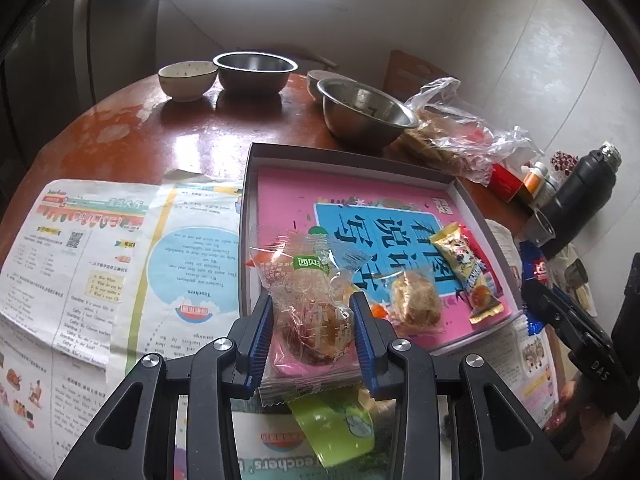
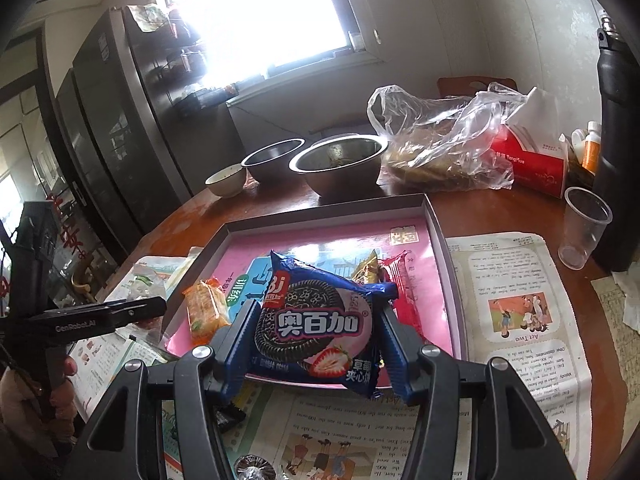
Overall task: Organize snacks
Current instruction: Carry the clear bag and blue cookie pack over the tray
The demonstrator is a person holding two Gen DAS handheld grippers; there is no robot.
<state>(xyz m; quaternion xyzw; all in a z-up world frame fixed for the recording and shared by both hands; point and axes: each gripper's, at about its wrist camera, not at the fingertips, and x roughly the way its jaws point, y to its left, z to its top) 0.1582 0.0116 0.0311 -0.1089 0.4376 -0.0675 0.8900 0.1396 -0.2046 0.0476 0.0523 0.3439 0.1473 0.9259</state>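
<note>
My left gripper (image 1: 314,334) is shut on a clear-wrapped pastry (image 1: 310,304), held over the near left corner of a shallow grey box lid (image 1: 250,184) lined with a pink sheet. In the lid lie a wrapped brown cake (image 1: 414,300), a yellow candy pack (image 1: 460,254) and a red pack. My right gripper (image 2: 316,340) is shut on a blue sandwich-cookie packet (image 2: 320,320) over the near edge of the box lid (image 2: 436,220). An orange-wrapped snack (image 2: 206,308) lies at the lid's left side. A green pack (image 1: 334,432) sits below my left fingers.
Newspaper sheets (image 1: 100,264) cover the round brown table (image 1: 132,128). Two steel bowls (image 1: 366,114) and a ceramic bowl (image 1: 187,80) stand at the back. A clear plastic bag of food (image 2: 436,148), a red tissue box (image 2: 532,164), a plastic cup (image 2: 584,226) and a black flask (image 2: 618,140) stand right.
</note>
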